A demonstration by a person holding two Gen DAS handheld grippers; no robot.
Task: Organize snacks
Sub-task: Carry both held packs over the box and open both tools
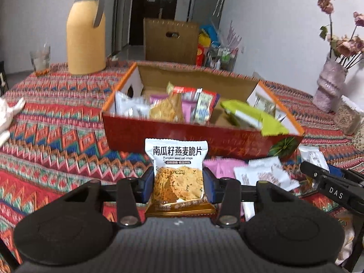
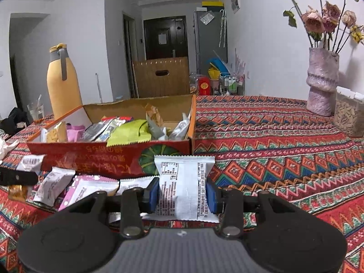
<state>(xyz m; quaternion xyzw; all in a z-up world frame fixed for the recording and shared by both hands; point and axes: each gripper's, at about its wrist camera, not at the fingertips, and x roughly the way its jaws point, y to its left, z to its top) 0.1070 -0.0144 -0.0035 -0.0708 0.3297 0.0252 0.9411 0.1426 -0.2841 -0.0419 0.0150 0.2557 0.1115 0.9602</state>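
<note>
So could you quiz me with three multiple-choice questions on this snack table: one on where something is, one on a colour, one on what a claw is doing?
1. Where is the yellow jug?
A. left of the snack box
B. inside it
C. on the floor

2. What colour is the vase?
A. green
B. pale purple
C. black

3. What is the left claw doing?
A. hanging empty
B. gripping a cup
C. gripping an oat crisps packet

Answers: 1 A, it stands on the tablecloth left of the box; 2 B, lilac; 3 C, pads press the packet's sides.

We see a table under a zigzag-patterned red cloth [image 2: 261,141], on it 1 open red snack box [image 1: 182,136], loose white and pink packets [image 2: 75,186] just beside its front wall, 1 yellow flask [image 1: 86,34], 1 glass [image 1: 41,60], 1 lilac vase [image 2: 322,84].
</note>
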